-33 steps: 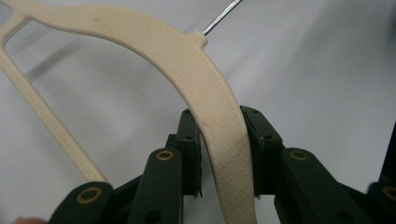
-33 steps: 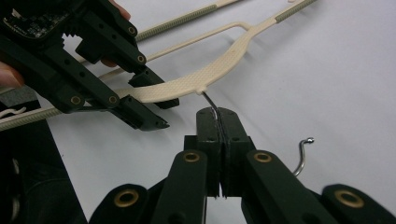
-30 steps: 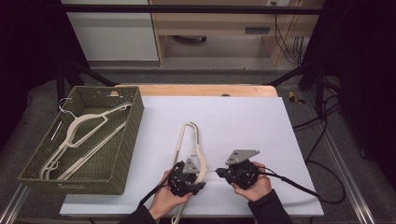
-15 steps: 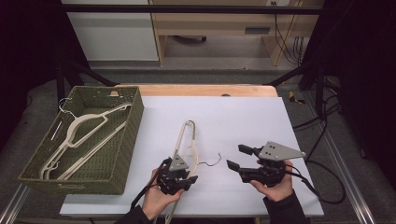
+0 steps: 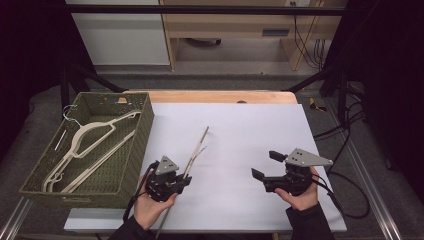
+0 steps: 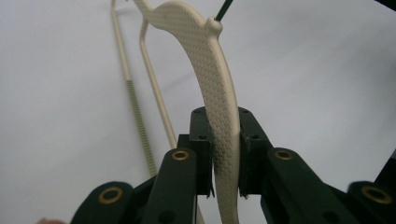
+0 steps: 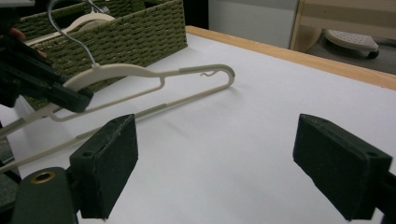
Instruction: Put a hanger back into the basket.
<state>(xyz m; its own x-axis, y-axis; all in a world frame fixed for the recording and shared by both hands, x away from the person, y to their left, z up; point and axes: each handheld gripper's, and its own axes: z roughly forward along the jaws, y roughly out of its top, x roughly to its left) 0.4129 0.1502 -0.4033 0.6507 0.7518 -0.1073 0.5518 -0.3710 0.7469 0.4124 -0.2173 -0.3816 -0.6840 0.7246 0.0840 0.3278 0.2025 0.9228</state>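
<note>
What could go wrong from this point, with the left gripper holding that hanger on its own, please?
The left gripper clamps the cream hanger on its narrow, curved shoulder alone, with its fingers near one end; the long frame could pivot or slip. The right gripper stands open and apart, so nothing steadies the far end. If the hanger is bound for the green basket, its metal hook could snag the woven rim or the hangers lying inside.
</note>
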